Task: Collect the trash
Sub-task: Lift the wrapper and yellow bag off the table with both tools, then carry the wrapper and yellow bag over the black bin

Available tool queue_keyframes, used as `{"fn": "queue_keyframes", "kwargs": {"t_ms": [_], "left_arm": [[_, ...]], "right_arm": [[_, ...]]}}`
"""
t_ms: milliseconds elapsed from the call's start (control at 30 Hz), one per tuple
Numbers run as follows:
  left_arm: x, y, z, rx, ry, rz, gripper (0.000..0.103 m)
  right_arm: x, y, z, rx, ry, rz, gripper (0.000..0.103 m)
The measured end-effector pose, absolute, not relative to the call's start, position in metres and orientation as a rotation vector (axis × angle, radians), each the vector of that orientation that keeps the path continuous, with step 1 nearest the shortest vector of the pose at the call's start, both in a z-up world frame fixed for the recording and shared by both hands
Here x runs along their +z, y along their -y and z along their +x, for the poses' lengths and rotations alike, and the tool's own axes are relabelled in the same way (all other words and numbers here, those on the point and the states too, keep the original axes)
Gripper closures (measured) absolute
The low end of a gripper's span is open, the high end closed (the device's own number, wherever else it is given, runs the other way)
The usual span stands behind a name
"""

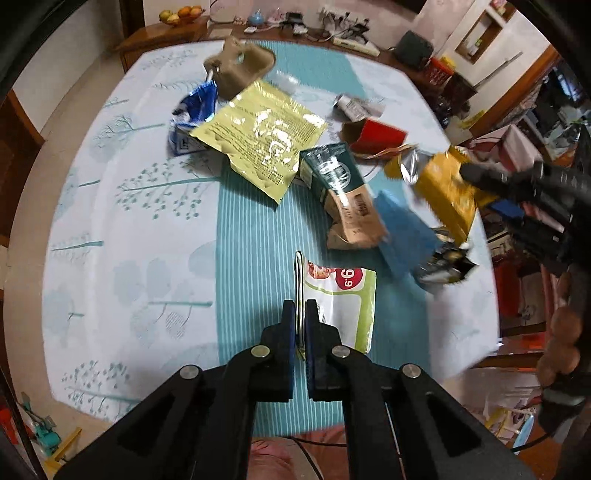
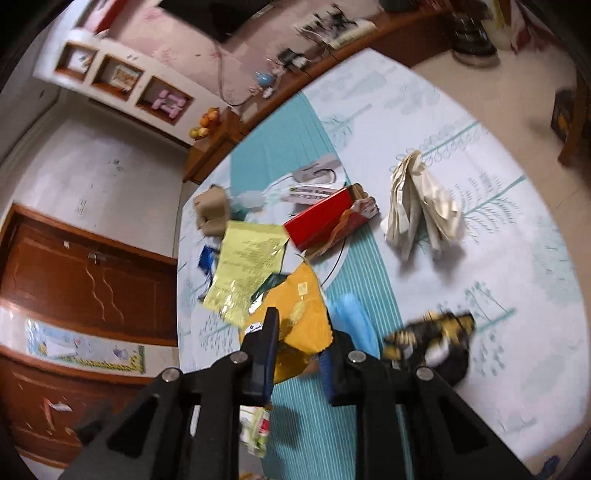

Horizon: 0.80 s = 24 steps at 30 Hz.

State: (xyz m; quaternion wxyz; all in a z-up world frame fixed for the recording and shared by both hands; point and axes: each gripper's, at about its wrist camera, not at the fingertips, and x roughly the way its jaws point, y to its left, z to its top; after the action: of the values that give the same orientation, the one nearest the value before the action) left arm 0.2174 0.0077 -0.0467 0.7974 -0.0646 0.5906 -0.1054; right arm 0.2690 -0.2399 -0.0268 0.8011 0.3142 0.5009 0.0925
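Trash lies scattered on a bed with a teal and white sheet (image 1: 243, 229). My left gripper (image 1: 300, 314) is shut on the edge of a white and green snack wrapper (image 1: 343, 302) and holds it above the sheet. My right gripper (image 2: 303, 332) is shut on an orange-yellow foil packet (image 2: 301, 314), lifted off the bed; it also shows in the left wrist view (image 1: 447, 192). Nearby lie a pale yellow pouch (image 1: 258, 136), a dark green carton (image 1: 338, 184), a red box (image 1: 376, 134), a blue wrapper (image 1: 195, 107), a black and gold wrapper (image 2: 432, 336) and crumpled paper (image 2: 421, 206).
A brown cardboard tray (image 1: 240, 66) lies at the far end of the bed. A blue pad (image 1: 402, 229) lies by the carton. A wooden headboard shelf (image 1: 177, 33) holds fruit and cables. A wooden door (image 2: 74, 280) is at the left.
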Motion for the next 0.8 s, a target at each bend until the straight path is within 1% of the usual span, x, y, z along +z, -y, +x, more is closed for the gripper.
{"fn": "queue_keyframes", "kwargs": {"t_ms": [133, 367, 600, 800], "left_arm": [[-0.024, -0.018, 0.193, -0.279, -1.227, -0.136, 0.100], [0.002, -0.030, 0.135, -0.379, -1.161, -0.049, 0.100], [-0.001, -0.035, 0.084, -0.473, -1.149, 0.025, 0.100], [-0.015, -0.034, 0.054, -0.494, -1.176, 0.048, 0.100]], "right_arm": [[-0.004, 0.221, 0.226, 0.202, -1.044, 0.573, 0.084], [0.009, 0.187, 0.143, 0.163, -1.025, 0.470, 0.084], [0.000, 0.152, 0.060, 0.105, -1.036, 0.384, 0.084], [-0.014, 0.136, 0.021, 0.103, -1.092, 0.319, 0.084]]}}
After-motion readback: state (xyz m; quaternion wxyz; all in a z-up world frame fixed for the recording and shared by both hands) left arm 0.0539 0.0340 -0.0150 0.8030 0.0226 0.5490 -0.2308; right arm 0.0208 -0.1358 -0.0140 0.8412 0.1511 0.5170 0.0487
